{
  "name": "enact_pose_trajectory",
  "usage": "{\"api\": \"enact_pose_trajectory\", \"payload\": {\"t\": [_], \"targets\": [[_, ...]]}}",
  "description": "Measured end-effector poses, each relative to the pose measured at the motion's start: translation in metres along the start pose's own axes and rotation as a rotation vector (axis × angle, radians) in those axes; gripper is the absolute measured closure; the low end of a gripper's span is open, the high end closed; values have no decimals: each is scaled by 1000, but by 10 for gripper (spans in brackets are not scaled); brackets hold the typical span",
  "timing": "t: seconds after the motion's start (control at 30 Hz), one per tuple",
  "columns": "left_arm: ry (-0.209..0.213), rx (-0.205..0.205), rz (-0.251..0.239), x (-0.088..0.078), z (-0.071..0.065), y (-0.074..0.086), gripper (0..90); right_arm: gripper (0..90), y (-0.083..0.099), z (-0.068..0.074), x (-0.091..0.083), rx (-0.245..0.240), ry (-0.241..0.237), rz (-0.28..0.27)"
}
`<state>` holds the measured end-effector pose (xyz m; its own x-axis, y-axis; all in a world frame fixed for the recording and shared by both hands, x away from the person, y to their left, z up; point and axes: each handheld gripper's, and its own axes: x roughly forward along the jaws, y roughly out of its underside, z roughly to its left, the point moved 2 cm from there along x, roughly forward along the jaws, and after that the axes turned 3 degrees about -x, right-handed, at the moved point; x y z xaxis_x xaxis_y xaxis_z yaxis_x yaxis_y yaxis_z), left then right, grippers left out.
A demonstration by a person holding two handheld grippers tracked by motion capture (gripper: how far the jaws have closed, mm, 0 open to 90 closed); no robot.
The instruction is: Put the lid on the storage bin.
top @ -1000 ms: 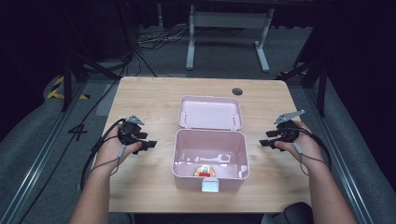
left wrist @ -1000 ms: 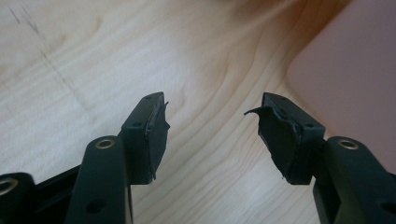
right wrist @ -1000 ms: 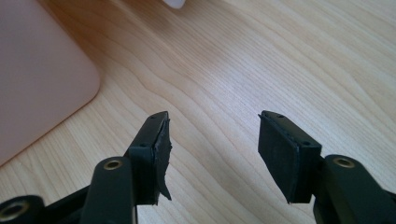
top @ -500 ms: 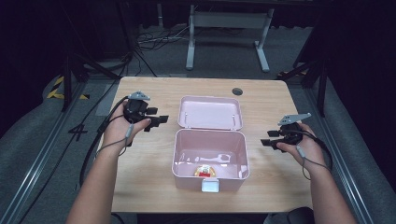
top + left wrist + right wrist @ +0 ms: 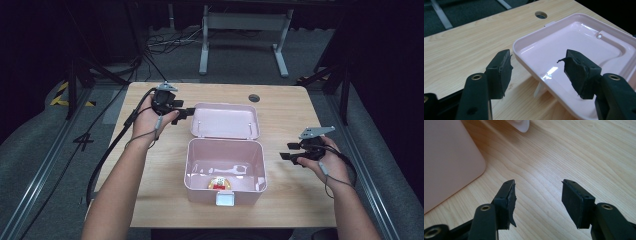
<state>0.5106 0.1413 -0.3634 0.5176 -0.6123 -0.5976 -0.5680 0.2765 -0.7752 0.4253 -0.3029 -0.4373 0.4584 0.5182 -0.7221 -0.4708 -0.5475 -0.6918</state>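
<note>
A pink box [image 5: 224,167] sits open mid-worktop [image 5: 150,165], its lid [image 5: 225,121] folded flat behind. The left claw [image 5: 186,113], released, hovers at the lid's corner; the right claw [image 5: 287,151] waits released beside the box.

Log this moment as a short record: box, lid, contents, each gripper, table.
box: pink box, open, near the table's front edge
lid: pink lid laid back flat behind the box
contents: small red and yellow item at the front of the box; too small to identify
left gripper: left gripper at the lid's left edge, jaws open, having just been widening, one on each side of the rim, not pressing it
right gripper: right gripper right of the box, jaws open, nothing between them
table: wooden table with a round hole at the far edge
</note>
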Motion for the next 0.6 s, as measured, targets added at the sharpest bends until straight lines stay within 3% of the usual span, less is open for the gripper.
{"api": "enact_pose_trajectory", "payload": {"t": [0.13,0.23,0.4,0.43,0.6], "targets": [[-20,7,-11,19,5,-6,399,445,0,6,-4,5,-24,-30],[-3,-22,1,32,10,-10,397,437,1,9,-8,-5,-32,-48],[0,-25,19,49,16,-13,378,436,3,12,-12,-4,-24,-62],[6,-45,28,53,18,-13,370,434,3,12,-12,-2,-22,-61],[-3,-70,50,67,25,-12,373,425,5,15,-15,-5,-20,-66]]}}
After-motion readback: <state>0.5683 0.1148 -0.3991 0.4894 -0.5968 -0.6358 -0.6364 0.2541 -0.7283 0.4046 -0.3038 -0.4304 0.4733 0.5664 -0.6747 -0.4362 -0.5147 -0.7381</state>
